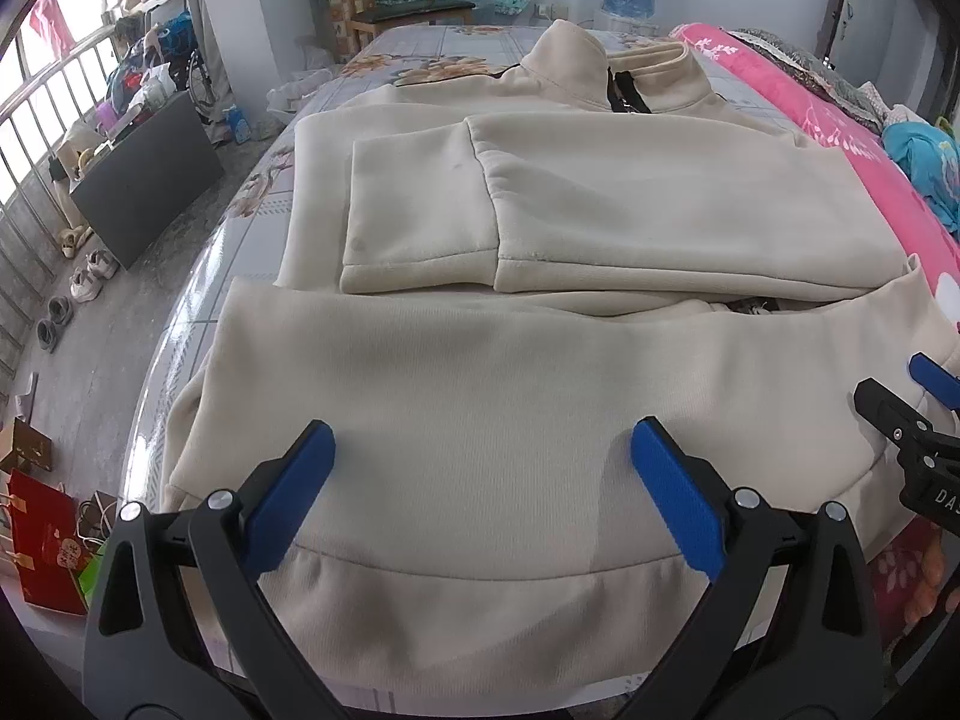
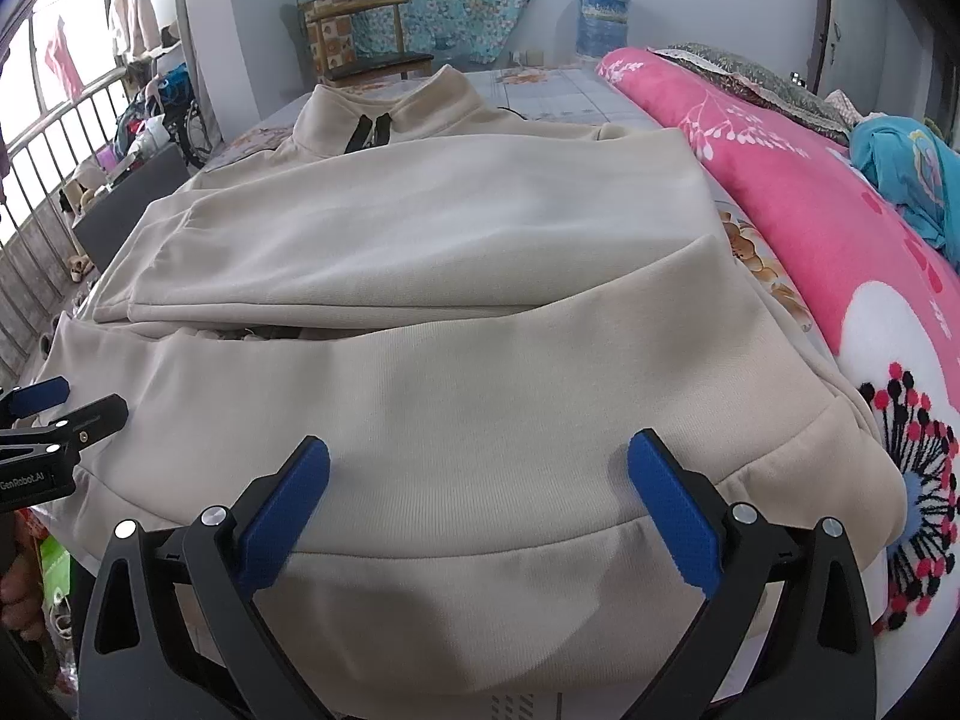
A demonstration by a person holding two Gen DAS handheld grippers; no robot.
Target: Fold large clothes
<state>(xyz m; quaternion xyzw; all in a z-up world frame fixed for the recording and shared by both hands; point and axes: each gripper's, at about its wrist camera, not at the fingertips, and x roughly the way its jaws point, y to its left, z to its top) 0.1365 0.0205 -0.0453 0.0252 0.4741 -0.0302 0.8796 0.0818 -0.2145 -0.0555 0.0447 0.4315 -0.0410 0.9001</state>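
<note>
A large cream fleece jacket with a stand-up collar and black zipper (image 1: 540, 228) is lying flat on a bed covered by a pale floral sheet (image 1: 420, 45), its collar pointing toward the far edge, both sleeves folded across the chest and the hem turned up at the near edge. The left gripper (image 1: 483, 486) and right gripper (image 2: 479, 495) are hovering side by side over that hem, jaws spread wide and holding nothing. A pink floral blanket (image 2: 810, 198) is running along the bed's right edge.
</note>
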